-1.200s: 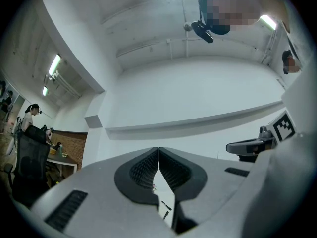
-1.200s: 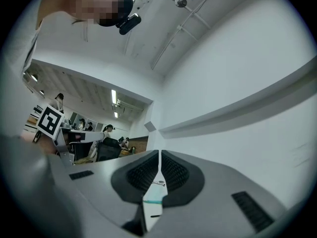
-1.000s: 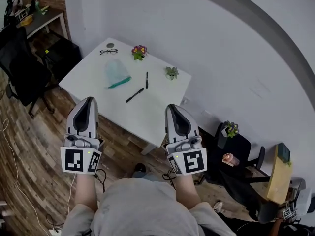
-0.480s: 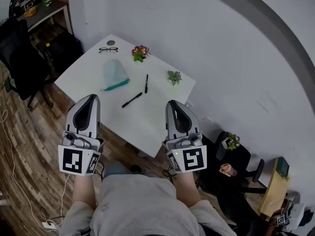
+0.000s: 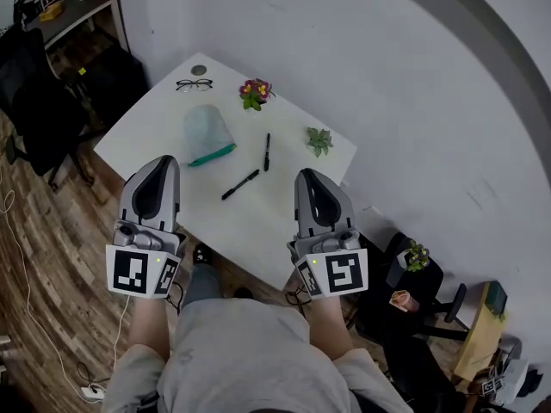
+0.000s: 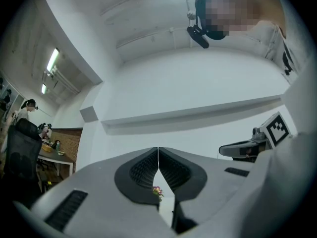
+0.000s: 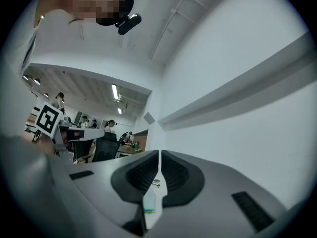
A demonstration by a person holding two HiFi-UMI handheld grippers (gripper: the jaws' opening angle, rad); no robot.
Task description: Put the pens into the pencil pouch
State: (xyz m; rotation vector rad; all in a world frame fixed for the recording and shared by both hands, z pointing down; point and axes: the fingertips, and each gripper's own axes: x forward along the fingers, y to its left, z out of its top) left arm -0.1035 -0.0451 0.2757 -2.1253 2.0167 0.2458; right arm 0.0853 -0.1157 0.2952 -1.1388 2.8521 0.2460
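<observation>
- White bench (image 5: 146, 132) sits larger in the head view than a second ago. The person has closed in, and both tools now reach over its near edge instead of hanging above the wooden floor.
- Left hand-held gripper (image 5: 162, 166) has its jaws pressed together with nothing between them. Its own view shows the ribbed pads meeting in a thin seam.
- Right hand-held gripper (image 5: 311, 179) is the same: pressed together and empty.
- Mint pencil pouch (image 5: 209, 134) lies flat on the bench, teal edge toward the person, in the same spot on the bench as before.
- Near pen (image 5: 240, 185) lies slanted just right of the pouch, and the far pen (image 5: 267, 151) lies straighter, beyond it. Both are outside the pouch, apart from either tool, and have not moved.
- Glasses (image 5: 195, 84), flower pot (image 5: 254, 93) and succulent (image 5: 319, 140) line the far side.
</observation>
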